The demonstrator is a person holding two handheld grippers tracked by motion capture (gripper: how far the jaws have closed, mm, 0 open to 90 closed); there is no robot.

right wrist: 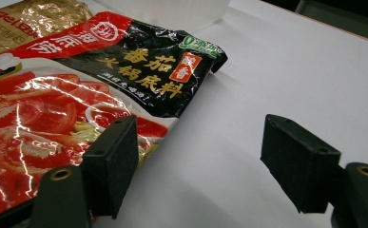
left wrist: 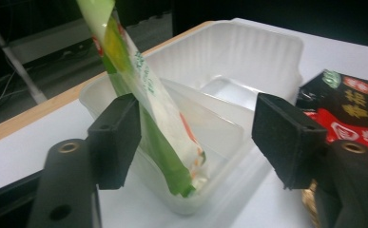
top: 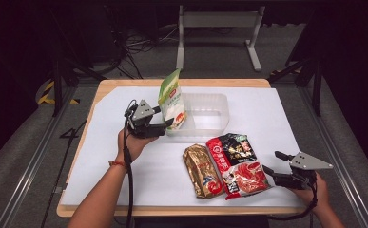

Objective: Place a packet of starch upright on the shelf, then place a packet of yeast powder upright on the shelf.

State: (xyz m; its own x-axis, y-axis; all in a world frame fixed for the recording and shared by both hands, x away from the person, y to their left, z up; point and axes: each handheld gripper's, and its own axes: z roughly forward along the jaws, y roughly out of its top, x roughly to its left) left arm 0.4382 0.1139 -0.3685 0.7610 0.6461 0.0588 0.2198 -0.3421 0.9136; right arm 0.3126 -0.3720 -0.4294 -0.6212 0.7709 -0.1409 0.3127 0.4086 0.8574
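At the far middle of the table (top: 276, 109), the green-and-white packet (top: 171, 99) stands on end in the left corner of the clear plastic tub (top: 210, 111), leaning on its wall. That one looks delivered: the left gripper (left wrist: 196, 137) has its jaws released around it, pads clear. Near right, the red-and-black packet (top: 236, 164) and gold packet (top: 200, 171) lie flat, yet to go. The right gripper (right wrist: 198, 161) waits beside the red-and-black one, jaws apart, empty.

Both grippers (top: 160, 124) (top: 276, 170) are black with 2 chunky square jaws, grey triangle plates, trailing black cables; reddish wristband (top: 117, 164) on left.
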